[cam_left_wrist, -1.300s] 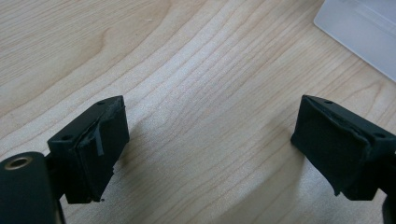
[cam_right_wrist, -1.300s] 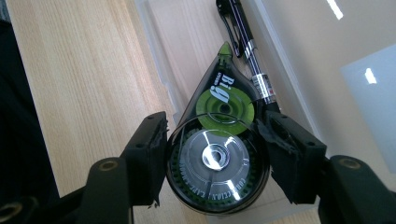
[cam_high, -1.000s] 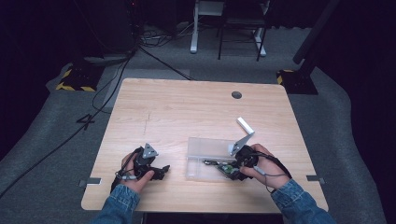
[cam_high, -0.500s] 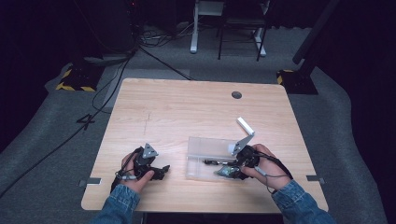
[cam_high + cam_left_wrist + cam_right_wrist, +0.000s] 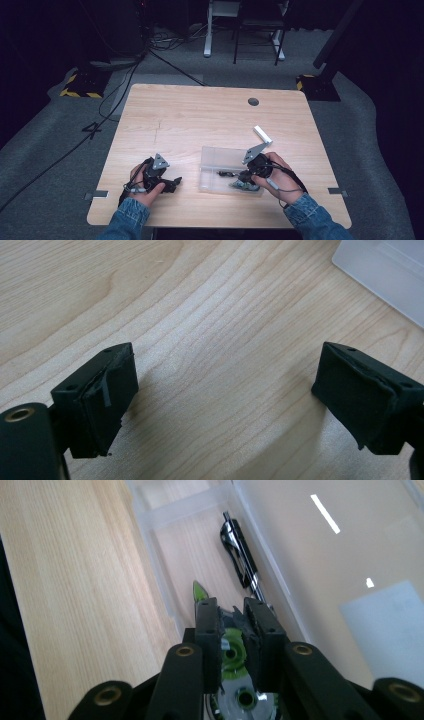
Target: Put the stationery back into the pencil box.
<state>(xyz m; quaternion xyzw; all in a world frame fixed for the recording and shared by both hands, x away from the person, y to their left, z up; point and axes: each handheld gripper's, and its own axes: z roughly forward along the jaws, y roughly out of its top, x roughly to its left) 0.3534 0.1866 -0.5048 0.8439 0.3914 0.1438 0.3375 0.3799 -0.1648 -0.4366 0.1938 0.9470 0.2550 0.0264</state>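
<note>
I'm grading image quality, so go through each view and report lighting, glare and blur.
High view: table evenly lit, surroundings very dark, picture soft. Left gripper view: sharp wood grain, soft shadows under the open left gripper. Right gripper view: white light streaks glare on the clear box; right gripper is slightly blurred; pen sharp.

So there's this green-and-silver tool [image 5: 231,655] (some kind of tape dispenser or cutter, hard to tell), pinched between black jaws, its green tip poking into the clear plastic box [image 5: 150,517]. A black pen [image 5: 239,550] lies flat inside the same compartment, just beyond it.
</note>
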